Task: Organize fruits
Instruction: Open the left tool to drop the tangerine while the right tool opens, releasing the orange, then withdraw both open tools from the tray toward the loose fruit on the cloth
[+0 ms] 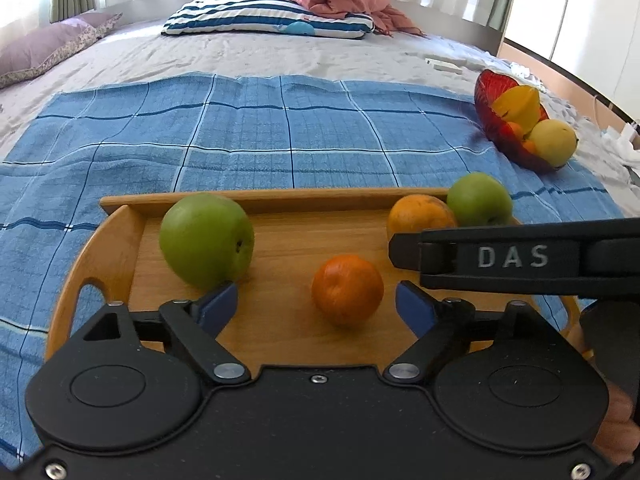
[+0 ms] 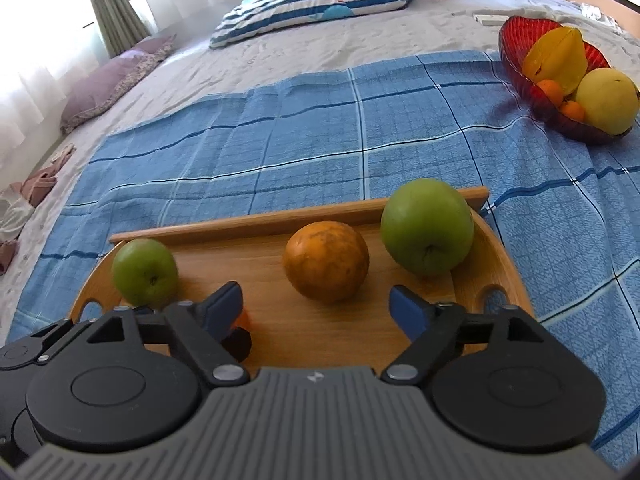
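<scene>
A wooden tray (image 1: 120,232) lies on a blue checked cloth and holds several fruits. In the left wrist view a big green apple (image 1: 206,240) sits at its left. A small orange (image 1: 347,290) lies between the open fingers of my left gripper (image 1: 316,300), untouched. A larger orange (image 1: 420,216) and a second green apple (image 1: 478,200) sit at the tray's right. In the right wrist view my right gripper (image 2: 316,300) stands open just short of the larger orange (image 2: 326,262). Green apples (image 2: 145,272) (image 2: 427,226) flank it.
A red glass bowl (image 1: 490,92) (image 2: 516,60) with a starfruit, a yellow fruit and small oranges stands on the cloth's far right corner. Beyond lie a striped pillow (image 1: 264,16), a pink blanket and purple cushions. The right tool's black side (image 1: 512,258) crosses the left view.
</scene>
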Demonstrator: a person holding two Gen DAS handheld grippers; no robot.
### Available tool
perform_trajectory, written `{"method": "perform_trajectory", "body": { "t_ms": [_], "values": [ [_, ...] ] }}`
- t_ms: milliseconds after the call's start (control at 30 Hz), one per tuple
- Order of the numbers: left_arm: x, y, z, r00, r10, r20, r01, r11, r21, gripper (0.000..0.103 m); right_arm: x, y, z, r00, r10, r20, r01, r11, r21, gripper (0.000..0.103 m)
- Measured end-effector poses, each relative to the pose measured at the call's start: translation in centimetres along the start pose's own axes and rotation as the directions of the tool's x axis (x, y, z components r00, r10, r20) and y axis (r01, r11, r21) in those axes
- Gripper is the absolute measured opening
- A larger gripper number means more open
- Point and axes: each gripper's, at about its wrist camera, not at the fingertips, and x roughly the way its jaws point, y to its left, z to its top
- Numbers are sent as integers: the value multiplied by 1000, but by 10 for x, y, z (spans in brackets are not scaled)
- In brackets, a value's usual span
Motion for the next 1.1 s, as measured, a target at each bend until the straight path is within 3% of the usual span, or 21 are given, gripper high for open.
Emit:
{"method": "perform_trajectory", "body": {
  "t_ms": [567,867,1100],
  "values": [
    [-42,12,-41,1000,-29,4,29,999,14,93,-45,-8,-38,997,6,71,-2,999,-52,98],
    [-83,7,-66,997,-28,74,22,997,74,98,-75,-3,-71,987,-13,163,37,988,-150,101],
    [-117,4,-90,989,-58,136,47,995,87,102,-99,-8,-95,970,7,245,30,989,-147,102]
  ]
}}
